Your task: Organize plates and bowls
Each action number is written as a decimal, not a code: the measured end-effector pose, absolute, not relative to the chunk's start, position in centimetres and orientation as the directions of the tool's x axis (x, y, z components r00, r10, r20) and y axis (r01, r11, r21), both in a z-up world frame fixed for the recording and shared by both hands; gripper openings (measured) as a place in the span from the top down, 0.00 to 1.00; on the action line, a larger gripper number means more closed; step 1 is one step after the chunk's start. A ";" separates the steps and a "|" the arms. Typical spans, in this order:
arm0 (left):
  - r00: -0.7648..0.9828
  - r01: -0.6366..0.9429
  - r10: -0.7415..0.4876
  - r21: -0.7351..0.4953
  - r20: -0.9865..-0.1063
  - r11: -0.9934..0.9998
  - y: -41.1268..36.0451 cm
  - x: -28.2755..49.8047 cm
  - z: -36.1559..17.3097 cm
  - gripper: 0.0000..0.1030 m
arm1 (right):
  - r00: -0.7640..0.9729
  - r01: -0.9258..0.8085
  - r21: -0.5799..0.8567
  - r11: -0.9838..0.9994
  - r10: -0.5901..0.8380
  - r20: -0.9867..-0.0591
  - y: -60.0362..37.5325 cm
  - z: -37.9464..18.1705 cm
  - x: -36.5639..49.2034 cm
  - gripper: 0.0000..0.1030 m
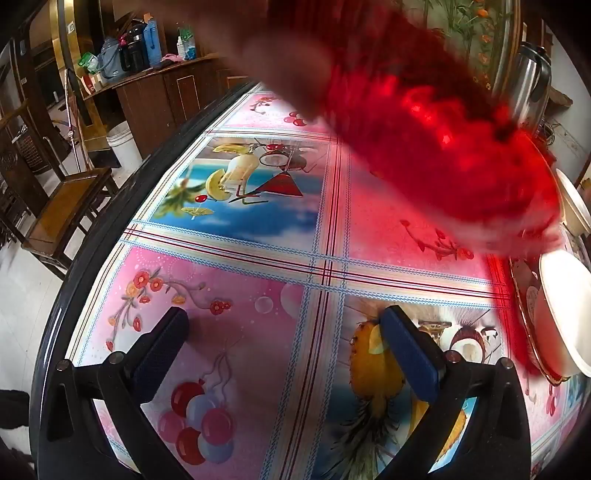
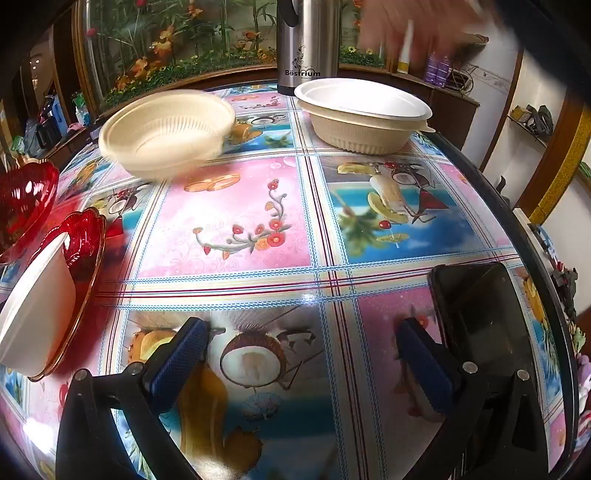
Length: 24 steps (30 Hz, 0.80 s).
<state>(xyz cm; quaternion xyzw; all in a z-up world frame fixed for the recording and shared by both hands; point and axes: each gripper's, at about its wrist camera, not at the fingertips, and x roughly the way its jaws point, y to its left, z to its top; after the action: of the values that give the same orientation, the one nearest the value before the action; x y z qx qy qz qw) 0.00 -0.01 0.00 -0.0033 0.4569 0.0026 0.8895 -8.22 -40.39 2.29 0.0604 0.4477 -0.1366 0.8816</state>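
Observation:
In the right wrist view a cream bowl (image 2: 166,129) is tilted and motion-blurred at the far left of the table. A second cream bowl (image 2: 362,133) with a white plate (image 2: 362,99) on it stands at the far right. At the left edge a red glass bowl (image 2: 22,206) sits behind a red plate (image 2: 86,236) that carries a white bowl (image 2: 37,314). My right gripper (image 2: 303,332) is open over bare cloth. In the left wrist view my left gripper (image 1: 284,325) is open too, and a blurred red shape (image 1: 443,140) fills the upper right above the white bowl (image 1: 565,306).
A steel thermos (image 2: 306,44) stands at the back edge and a black phone (image 2: 480,317) lies by my right finger. A person's blurred hand (image 2: 406,26) is at the top. A wooden chair (image 1: 62,206) and a white bucket (image 1: 122,144) stand left of the table (image 1: 258,258).

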 end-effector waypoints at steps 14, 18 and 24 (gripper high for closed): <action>0.582 -0.009 0.002 -0.004 -0.813 1.000 -0.5 -0.1 0.3 0.00 | 0.560 0.295 -0.018 0.955 -0.188 -0.807 -40.1 2.3 -8.0 0.00; 0.582 -0.009 0.001 -0.005 -0.813 1.000 -0.6 -0.1 0.3 0.00 | 0.561 0.295 -0.017 0.955 -0.188 -0.806 -40.4 2.4 -8.2 0.00; 0.582 -0.009 0.001 -0.005 -0.813 1.000 -0.5 -0.1 0.3 0.00 | 0.561 0.294 -0.017 0.956 -0.187 -0.806 -40.4 2.4 -8.2 0.00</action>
<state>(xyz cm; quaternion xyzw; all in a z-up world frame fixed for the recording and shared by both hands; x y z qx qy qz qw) -0.09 -0.48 0.33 -0.0043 0.4572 0.0027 0.8894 -8.21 -40.37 2.37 0.0597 0.4479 -0.1367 0.8815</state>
